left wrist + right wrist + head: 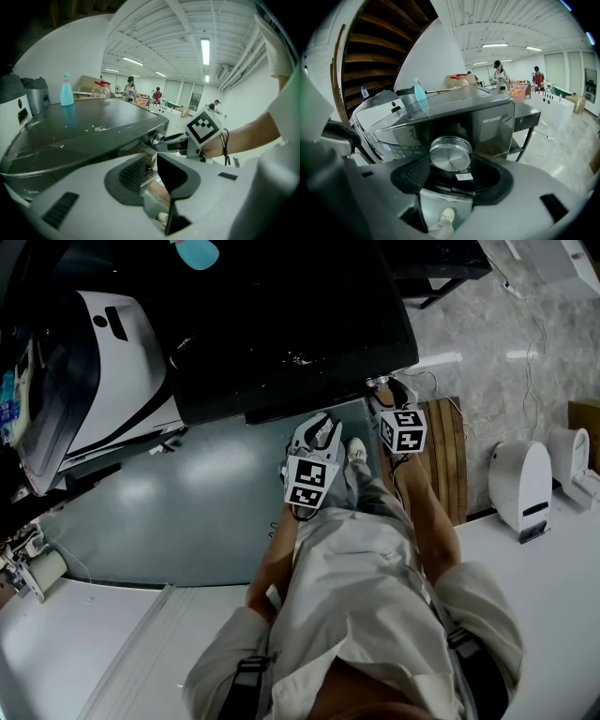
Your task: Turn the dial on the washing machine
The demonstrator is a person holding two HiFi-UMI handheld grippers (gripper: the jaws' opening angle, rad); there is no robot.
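- Fingers point(412, 174) of the right gripper point(450, 164) clasp the silver dial point(450, 153) on the washing machine's point(492, 123) front panel, one pad on each side.
- Left gripper point(151, 161) hangs alongside, its fingers a slit apart and holding nothing.
- The grip looks made; next comes a wrist roll about the dial's axis, without slipping.
- Head view hides the dial under the machine's dark top; the left gripper view shows it side-on.

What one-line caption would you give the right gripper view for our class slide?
The right gripper clasps the silver dial on the washing machine between its jaws.
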